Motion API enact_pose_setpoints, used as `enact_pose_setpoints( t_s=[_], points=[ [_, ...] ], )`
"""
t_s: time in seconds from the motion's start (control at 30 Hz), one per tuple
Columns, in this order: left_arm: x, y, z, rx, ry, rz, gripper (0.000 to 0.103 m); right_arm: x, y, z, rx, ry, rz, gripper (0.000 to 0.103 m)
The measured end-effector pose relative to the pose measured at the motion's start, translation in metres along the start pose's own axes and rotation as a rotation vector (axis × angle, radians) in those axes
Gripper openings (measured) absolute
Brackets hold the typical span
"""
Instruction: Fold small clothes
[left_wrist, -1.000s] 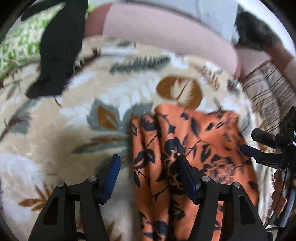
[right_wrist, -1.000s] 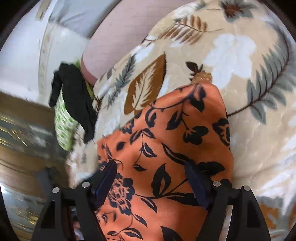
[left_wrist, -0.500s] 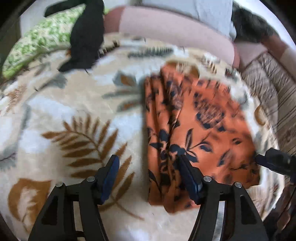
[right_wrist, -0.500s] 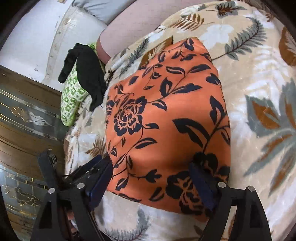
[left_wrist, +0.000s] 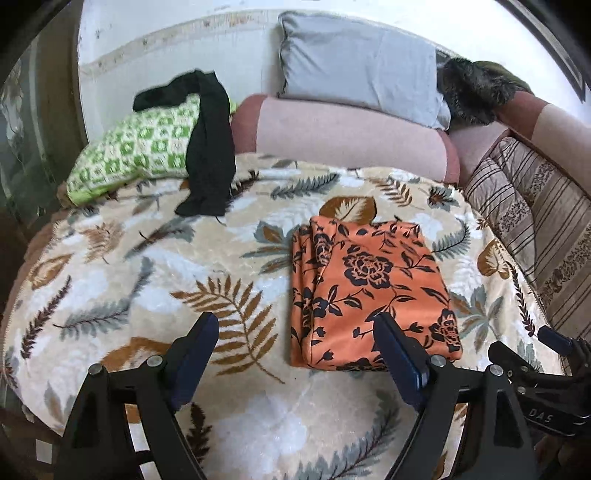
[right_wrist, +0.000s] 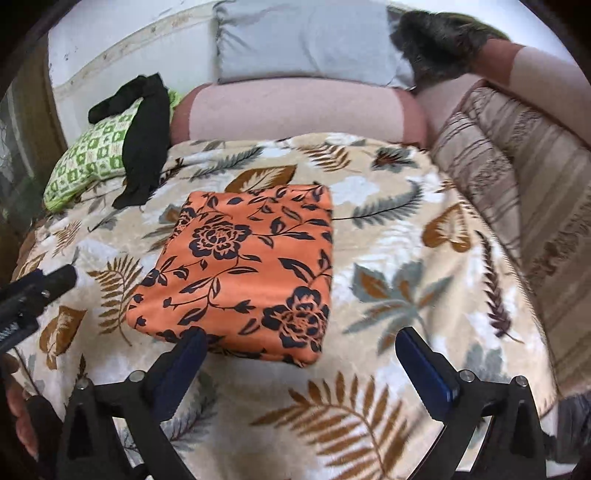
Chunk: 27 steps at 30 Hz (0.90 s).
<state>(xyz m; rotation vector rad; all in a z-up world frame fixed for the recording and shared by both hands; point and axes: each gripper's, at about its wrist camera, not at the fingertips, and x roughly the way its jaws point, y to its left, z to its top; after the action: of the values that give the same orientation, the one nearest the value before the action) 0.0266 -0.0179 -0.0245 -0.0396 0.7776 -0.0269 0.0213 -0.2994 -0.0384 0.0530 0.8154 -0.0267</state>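
Nearest in each wrist view stand that claw's own two fingers, both pointing steeply down at the leaf-patterned blanket (left_wrist: 258, 413). The left claw (left_wrist: 295, 354) is spread wide with nothing between its pads, and its jaws have just been opening. The right claw (right_wrist: 303, 365) stands wider still, also empty, its jaws likewise just opening. Both hang clear of the cloth.

Just beyond the fingertips lies the orange floral garment (left_wrist: 369, 280), folded into a neat rectangle and flat on the blanket, touched by neither claw. From the left it sits toward the right finger; from the right it sits toward the left finger.

The left view alone shows the garment's stacked fold edges along its left side, and the right claw's tips at the lower right margin. The right view alone shows the left claw's tips at the left margin, with fingers of a hand (right_wrist: 16, 406) at the lower left margin.

Farther back, a black garment (left_wrist: 210, 147) drapes over a green patterned pillow (left_wrist: 133, 155), then a pink bolster (left_wrist: 351, 136), a grey pillow (left_wrist: 358, 62) and a striped cushion (left_wrist: 524, 229).
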Motion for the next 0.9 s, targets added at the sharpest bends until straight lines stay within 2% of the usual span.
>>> enact_pose_setpoints(
  t_s=[0.33, 0.6, 0.7, 0.77, 0.83, 0.9],
  points=[
    [-0.048, -0.003, -0.002, -0.016, -0.07, 0.05, 0.089, -0.057, 0.007, -0.002, -0.045, -0.117, -0.054, 0.103],
    [-0.089, -0.016, 0.008, -0.005, -0.14, 0.022, 0.089, -0.087, 0.004, 0.004, -0.028, -0.198, -0.05, 0.103],
    [-0.109, -0.025, 0.014, -0.004, -0.174, -0.004, 0.099, -0.108, -0.001, 0.01, -0.018, -0.271, -0.056, 0.103],
    [-0.117, -0.031, 0.015, 0.004, -0.214, -0.002, 0.101, -0.124, -0.004, 0.014, -0.016, -0.328, -0.058, 0.103],
    [-0.111, -0.035, 0.013, 0.017, -0.203, 0.034, 0.101, -0.127, -0.004, 0.019, -0.028, -0.33, -0.039, 0.103],
    [-0.097, -0.035, 0.01, 0.029, -0.157, 0.05, 0.101, -0.117, -0.002, 0.018, -0.047, -0.288, -0.034, 0.103]
  ],
)
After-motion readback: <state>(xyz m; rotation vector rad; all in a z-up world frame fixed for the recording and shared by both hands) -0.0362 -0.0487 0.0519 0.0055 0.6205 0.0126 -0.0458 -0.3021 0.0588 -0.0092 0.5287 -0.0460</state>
